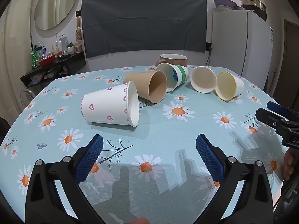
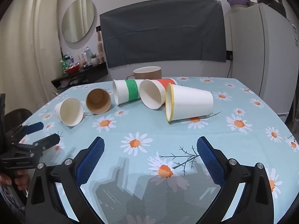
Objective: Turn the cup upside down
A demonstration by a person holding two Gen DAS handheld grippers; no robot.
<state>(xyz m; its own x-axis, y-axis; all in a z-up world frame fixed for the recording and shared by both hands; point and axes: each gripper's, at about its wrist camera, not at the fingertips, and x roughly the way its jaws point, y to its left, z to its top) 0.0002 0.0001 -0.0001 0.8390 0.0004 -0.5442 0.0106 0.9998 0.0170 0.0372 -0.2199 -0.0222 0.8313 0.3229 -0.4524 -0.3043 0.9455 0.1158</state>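
Observation:
Several paper cups lie on their sides on the daisy tablecloth [image 1: 153, 130]. In the left wrist view the nearest is a white cup with pink hearts [image 1: 110, 106], then a brown cup [image 1: 147, 85], a green-banded cup [image 1: 173, 76], a plain white cup [image 1: 203, 79] and a yellow-rimmed cup [image 1: 229, 87]. My left gripper [image 1: 149, 141] is open and empty, short of the heart cup. My right gripper [image 2: 150, 145] is open and empty, short of the yellow-rimmed cup [image 2: 188, 102]. The right wrist view also shows the heart cup [image 2: 70, 112], the brown cup [image 2: 98, 100], the green-banded cup [image 2: 127, 92] and an orange-banded cup [image 2: 153, 93].
A brown ceramic mug [image 1: 173, 58] stands upright behind the cups. A white fridge [image 1: 241, 43] is at the back right, a cluttered dark shelf [image 1: 54, 63] at the back left. The other gripper shows at the right edge [image 1: 276, 119] and at the left edge [image 2: 31, 138].

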